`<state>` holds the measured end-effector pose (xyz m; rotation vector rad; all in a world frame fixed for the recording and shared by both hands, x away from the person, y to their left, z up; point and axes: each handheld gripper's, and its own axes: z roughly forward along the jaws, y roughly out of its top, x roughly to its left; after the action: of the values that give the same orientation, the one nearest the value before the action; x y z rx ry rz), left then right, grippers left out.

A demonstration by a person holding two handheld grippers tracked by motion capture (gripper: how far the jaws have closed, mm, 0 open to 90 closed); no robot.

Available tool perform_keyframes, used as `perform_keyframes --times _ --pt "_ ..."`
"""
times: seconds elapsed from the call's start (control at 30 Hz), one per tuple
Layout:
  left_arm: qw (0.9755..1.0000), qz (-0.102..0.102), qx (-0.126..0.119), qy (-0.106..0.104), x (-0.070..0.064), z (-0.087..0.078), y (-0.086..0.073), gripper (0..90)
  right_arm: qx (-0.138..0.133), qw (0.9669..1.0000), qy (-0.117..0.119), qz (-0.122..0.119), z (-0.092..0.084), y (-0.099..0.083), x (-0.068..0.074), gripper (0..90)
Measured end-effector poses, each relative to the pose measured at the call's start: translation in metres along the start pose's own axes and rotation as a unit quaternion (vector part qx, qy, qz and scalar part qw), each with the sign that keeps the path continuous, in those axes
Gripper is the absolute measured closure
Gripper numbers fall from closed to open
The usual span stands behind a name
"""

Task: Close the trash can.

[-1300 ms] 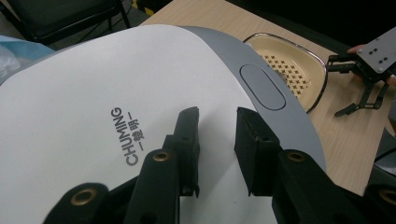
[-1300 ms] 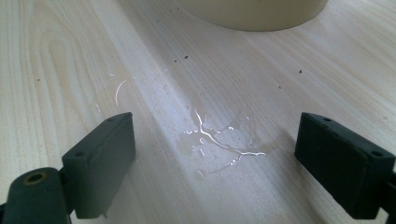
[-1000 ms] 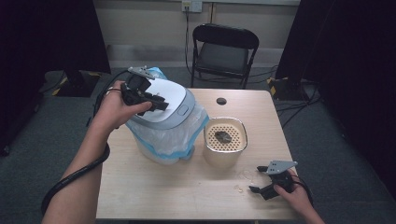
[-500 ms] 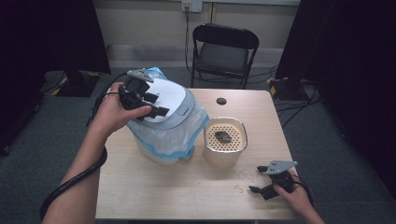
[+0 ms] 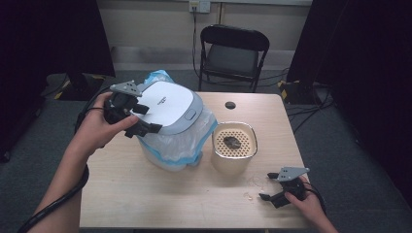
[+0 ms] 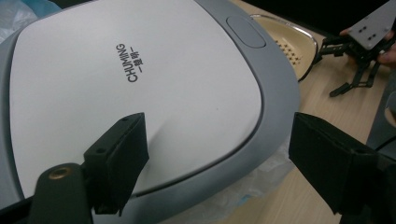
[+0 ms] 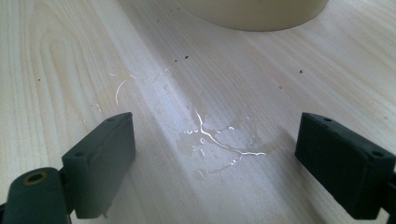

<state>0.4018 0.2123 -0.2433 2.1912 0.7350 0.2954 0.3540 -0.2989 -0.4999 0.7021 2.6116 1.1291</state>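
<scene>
A small bin (image 5: 175, 128) stands on the wooden table (image 5: 145, 189). It has a white lid (image 5: 167, 104) with a grey rim, and the lid lies flat on top of the bin. A clear and blue plastic bag (image 5: 180, 145) hangs out from under the lid, all around the bin.

The left gripper (image 5: 141, 119) is up at the lid's edge, on the side of the bin away from the cream basket. Its fingers (image 6: 119, 161) have just been opening and now stand wide apart. One finger is over the white part of the lid and the other is past the grey rim. Nothing is between them, and they do not press on the lid.

A cream basket (image 5: 234, 150) with little holes stands just beside the bin. Something dark (image 5: 233, 142) lies inside it.

The right gripper (image 5: 269, 187) rests low by the table, on the far side of the basket from the bin. Its fingers (image 7: 100, 161) are wide open too and hold nothing. Between them is a small wet patch (image 7: 219, 142) on the table.

A black chair (image 5: 233, 53) stands behind the table, past the bin.
</scene>
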Motion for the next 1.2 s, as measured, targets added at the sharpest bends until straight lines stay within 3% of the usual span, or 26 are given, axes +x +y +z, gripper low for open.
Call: perform_keyframes --times 0.2,0.6,0.7,1.0,1.2 --pt "0.9999 -0.009 -0.015 0.000 -0.002 -0.009 -0.014 19.2 -0.001 1.0000 -0.001 0.000 0.000 0.000 0.000 11.7" --pt "0.9997 -0.018 -0.018 -0.004 -0.007 -0.020 -0.040 19.2 -0.001 1.0000 -0.001 0.000 0.000 0.000 0.000 11.7" --pt "0.9994 -0.023 -0.024 -0.004 -0.008 -0.019 -0.047 19.1 -0.001 1.0000 -0.001 0.000 0.000 0.000 0.000 11.7" --pt "0.9998 -0.007 -0.018 -0.006 -0.013 -0.008 -0.065 17.8 0.000 1.0000 -0.001 0.000 0.000 0.000 0.000 11.7" --pt "0.9996 -0.016 -0.022 -0.007 -0.013 -0.003 -0.081 17.3 0.000 1.0000 0.000 0.000 0.000 0.000 0.000 11.7"
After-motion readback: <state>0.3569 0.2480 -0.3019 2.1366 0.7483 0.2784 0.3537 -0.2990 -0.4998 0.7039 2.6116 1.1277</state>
